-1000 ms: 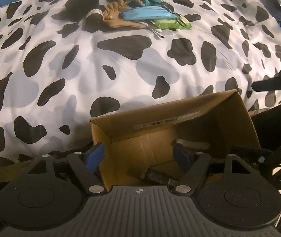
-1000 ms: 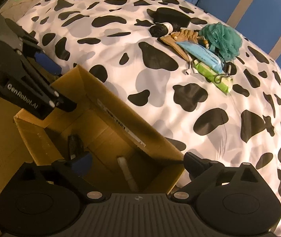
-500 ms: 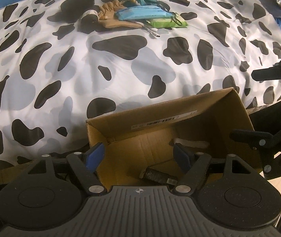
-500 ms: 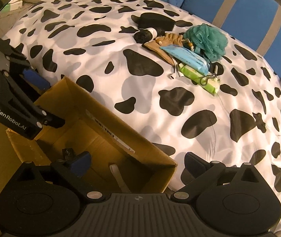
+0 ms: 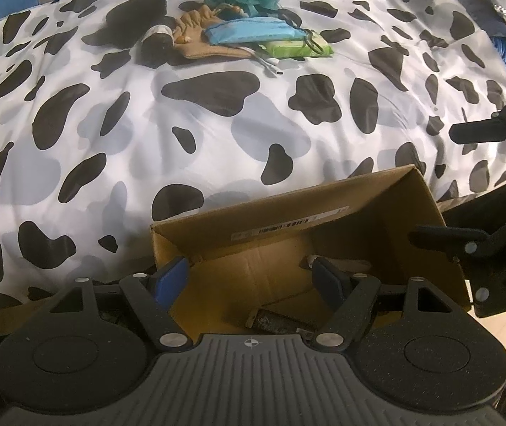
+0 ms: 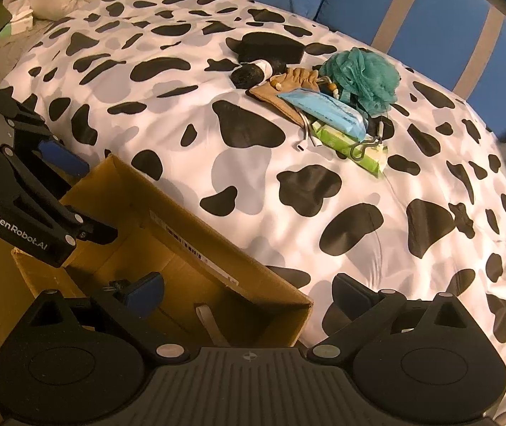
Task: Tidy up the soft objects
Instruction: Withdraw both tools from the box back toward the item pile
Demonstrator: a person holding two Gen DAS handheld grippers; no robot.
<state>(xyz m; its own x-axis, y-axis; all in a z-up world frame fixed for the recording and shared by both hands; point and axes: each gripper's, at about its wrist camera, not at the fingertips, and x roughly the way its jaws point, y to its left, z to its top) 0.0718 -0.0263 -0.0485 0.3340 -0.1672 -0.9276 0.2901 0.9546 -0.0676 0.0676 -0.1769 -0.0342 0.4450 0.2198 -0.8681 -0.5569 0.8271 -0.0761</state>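
Left gripper (image 5: 251, 278), jaws apart, hangs over the cardboard box (image 5: 427, 209).

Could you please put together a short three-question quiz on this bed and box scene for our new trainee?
1. True or false: the teal bath pouf lies inside the cardboard box.
2. Which item sits on top of the green packet? A) blue packet B) white pillow C) black roll
3. Is the left gripper holding anything?

Key: 1 false, it lies on the spotted duvet. 2 A, the blue packet. 3 no, it is open and empty over the box.

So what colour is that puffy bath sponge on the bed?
Teal; the bath sponge shows best in the right wrist view.
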